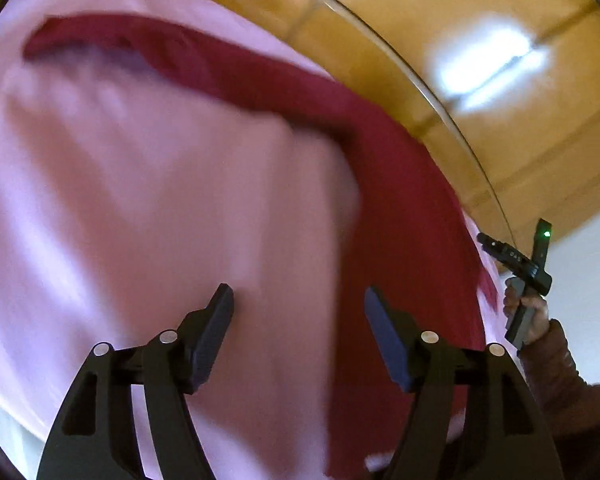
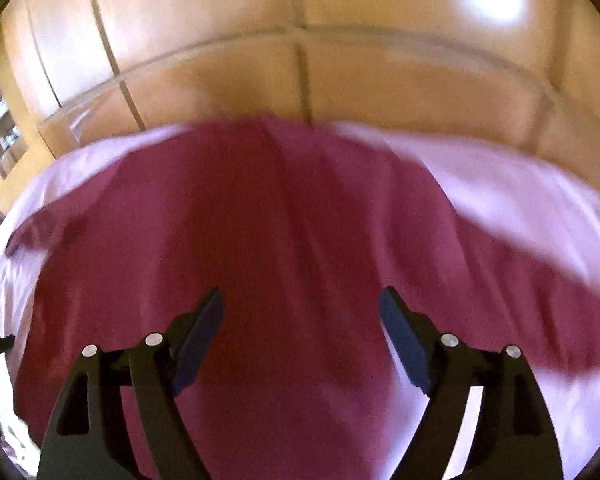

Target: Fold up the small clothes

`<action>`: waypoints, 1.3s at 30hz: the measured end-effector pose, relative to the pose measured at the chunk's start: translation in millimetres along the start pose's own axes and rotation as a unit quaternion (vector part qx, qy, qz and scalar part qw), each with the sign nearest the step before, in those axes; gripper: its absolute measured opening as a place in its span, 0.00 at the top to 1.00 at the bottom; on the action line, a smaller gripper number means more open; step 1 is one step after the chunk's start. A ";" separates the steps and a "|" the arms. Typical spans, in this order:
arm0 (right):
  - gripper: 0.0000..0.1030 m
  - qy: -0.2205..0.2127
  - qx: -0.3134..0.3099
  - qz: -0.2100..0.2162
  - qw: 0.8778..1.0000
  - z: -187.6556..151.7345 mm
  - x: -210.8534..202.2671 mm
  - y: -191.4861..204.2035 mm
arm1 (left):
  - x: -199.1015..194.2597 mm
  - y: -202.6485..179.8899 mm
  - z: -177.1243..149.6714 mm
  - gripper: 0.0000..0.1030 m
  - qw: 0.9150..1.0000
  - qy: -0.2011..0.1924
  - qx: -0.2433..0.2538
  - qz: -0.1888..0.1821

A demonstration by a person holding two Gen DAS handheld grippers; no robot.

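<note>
Left claw (image 1: 299, 300): jaws wide, nothing between the pads; hangs over pale pink cloth, tilted downward.
Pink sheet (image 1: 120, 200): covers the carrying surface from the left edge almost to the right; blurred; table or bed beneath, cannot tell which.
Red garment (image 1: 400, 216): lies spread on the pink sheet, to the right of the left claw; seen from there as a long band running from the far left corner down along the right edge toward the near side.
Long axis, left view: follows that curved band, far-left to near-right.
Glass edge (image 1: 440, 92): clear rim beyond the sheet, wooden floor (image 1: 480, 20) past it.
Right hand (image 1: 528, 312): at the right edge of the left view, gripping the other tool's handle, just past the garment's right border.
Right claw (image 2: 301, 304): jaws wide, empty; directly above the middle of the red garment (image 2: 280, 240).
Garment, right view: fills the centre, fanning left and right toward the sheet's edges, pink sheet (image 2: 520, 184) showing at far right and far left.
Nearer hand: right, by judgement, already over the cloth; left would need to shift rightward to reach a border.
Coming move, likely: each claw to a garment edge, fold across the long axis.
</note>
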State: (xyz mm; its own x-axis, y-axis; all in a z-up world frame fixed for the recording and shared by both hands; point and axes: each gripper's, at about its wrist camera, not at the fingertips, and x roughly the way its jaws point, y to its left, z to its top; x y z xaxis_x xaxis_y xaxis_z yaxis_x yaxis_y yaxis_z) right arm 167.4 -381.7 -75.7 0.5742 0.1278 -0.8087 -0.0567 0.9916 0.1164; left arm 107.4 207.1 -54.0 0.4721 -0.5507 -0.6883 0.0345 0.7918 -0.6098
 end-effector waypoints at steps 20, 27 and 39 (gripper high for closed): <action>0.93 0.079 0.070 0.129 0.986 -161.1 -93.6 -15.3 | -3.3 -56.2 -52.3 0.95 0.993 0.029 0.106 0.050; 0.90 0.139 0.040 0.140 0.980 -184.0 -89.9 -22.2 | 9.9 -55.4 -84.0 0.95 0.989 0.095 0.085 0.068; 0.54 -0.058 0.412 0.027 0.909 -112.8 -56.8 -242.6 | -17.7 -68.5 -28.3 0.66 0.993 -0.016 0.039 0.113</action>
State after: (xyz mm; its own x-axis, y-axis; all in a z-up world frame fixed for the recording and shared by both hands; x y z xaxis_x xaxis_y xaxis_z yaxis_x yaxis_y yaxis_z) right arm 56.4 -627.2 -123.0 0.6728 0.1249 -0.7292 0.5166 0.6262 0.5839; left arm 71.8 155.1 -11.2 0.5031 -0.3485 -0.7908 -0.0074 0.9133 -0.4072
